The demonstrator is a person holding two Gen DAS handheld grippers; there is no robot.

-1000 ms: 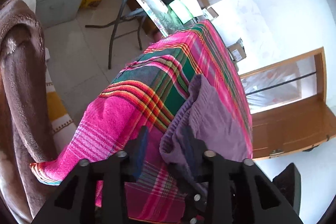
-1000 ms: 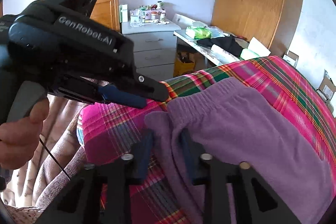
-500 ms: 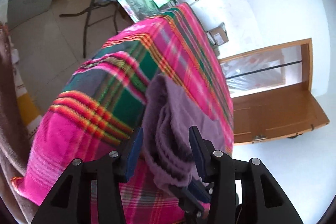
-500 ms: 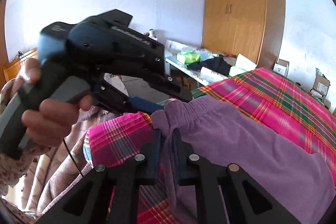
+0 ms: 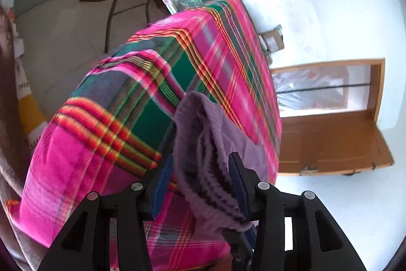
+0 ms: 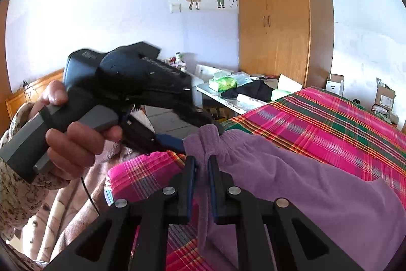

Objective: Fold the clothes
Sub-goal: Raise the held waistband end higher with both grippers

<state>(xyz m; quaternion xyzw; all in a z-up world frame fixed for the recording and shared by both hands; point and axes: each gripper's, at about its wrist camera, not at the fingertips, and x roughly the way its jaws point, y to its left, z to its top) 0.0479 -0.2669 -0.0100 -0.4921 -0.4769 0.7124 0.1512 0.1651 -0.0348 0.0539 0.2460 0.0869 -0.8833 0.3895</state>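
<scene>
The bed (image 6: 330,123) fills the lower half of both views, and it is covered with a plaid blanket (image 5: 106,133) in pink, green and orange stripes. On the blanket lies the purple garment (image 6: 317,184), a soft fleece piece; its wide part spreads flat over the near side of the bed, and its ribbed edge is gathered and raised above the blanket at the near corner. Behind the bed stands a wooden wardrobe (image 6: 279,24), and beside it a folding worktop (image 6: 228,98) carries a black cloth and some green packets.

A hand (image 6: 76,141) in a patterned sleeve holds the handle of the left claw (image 5: 200,184). Its two blue-padded fingers stand apart, with the bunched ribbed edge of the garment between them; the cloth lies against the right pad, but I cannot tell if both pads press it. In the right wrist view this claw reaches the raised corner of the garment from the left.

The right claw (image 6: 201,184) is almost closed and pinches a thin fold of the same garment edge between its pads, just below the left claw
</scene>
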